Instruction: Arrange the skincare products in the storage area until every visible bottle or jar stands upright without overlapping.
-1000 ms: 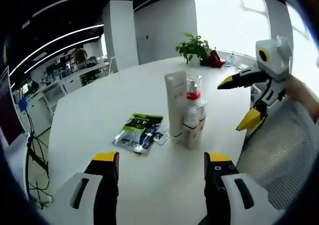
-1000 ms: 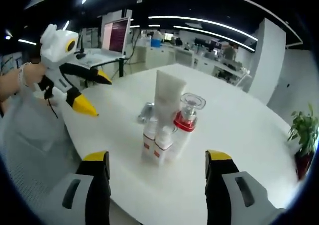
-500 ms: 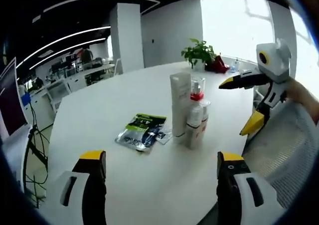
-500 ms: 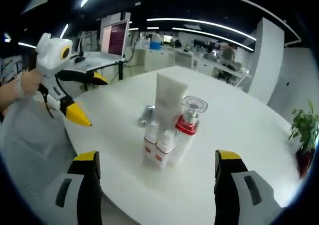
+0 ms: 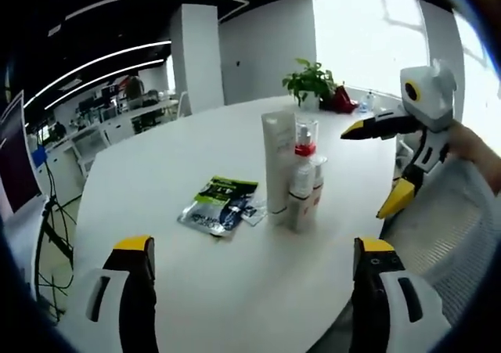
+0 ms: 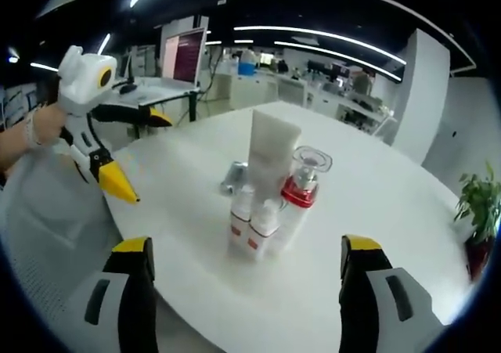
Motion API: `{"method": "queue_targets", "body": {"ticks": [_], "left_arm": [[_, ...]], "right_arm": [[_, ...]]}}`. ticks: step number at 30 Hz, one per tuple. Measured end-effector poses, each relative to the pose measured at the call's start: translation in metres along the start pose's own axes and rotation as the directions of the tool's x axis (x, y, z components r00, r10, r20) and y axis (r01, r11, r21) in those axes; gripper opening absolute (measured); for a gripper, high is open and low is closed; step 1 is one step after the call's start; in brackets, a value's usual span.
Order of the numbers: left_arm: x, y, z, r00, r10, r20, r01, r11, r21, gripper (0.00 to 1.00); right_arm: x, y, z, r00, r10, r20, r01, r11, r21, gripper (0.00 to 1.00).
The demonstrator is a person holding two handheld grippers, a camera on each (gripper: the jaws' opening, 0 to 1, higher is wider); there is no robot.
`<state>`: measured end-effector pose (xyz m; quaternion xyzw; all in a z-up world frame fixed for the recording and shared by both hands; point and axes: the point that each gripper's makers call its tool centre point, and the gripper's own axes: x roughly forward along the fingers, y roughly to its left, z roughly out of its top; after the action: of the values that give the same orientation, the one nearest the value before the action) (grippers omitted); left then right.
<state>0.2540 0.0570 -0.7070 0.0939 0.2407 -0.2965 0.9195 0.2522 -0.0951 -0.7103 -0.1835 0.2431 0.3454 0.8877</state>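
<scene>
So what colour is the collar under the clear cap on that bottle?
Red collar on the bottle; it shows best in the right gripper view.

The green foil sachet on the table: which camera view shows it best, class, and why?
The left gripper view: the green foil sachet lies flat in plain sight beside the white tube. In the right gripper view just a silvery edge peeks out behind the tube.

Foil pouch (image 5: 218, 205) — potted plant (image 5: 310, 80), perhaps

You face a white table (image 5: 156, 189). The tall tube (image 5: 278, 165) is white; the clear bottle (image 6: 296, 204) carries a red collar; two small bottles (image 6: 252, 232) are white with red labels. The flat packet (image 5: 218, 206) is green, black and blue.
</scene>
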Motion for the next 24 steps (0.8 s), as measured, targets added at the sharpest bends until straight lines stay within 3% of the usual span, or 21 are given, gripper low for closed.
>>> {"method": "queue_targets", "body": {"ticks": [8, 24], "left_arm": [[0.001, -0.012, -0.003, 0.999, -0.024, -0.021, 0.024, 1.000, 0.007, 0.99], [-0.001, -0.008, -0.003, 0.999, -0.037, -0.012, 0.037, 0.999, -0.013, 0.99]], "right_arm": [[0.000, 0.001, 0.001, 1.000, 0.002, 0.007, -0.002, 1.000, -0.005, 0.99], [-0.002, 0.001, 0.004, 0.999, 0.019, 0.029, -0.020, 0.999, 0.038, 1.00]]}}
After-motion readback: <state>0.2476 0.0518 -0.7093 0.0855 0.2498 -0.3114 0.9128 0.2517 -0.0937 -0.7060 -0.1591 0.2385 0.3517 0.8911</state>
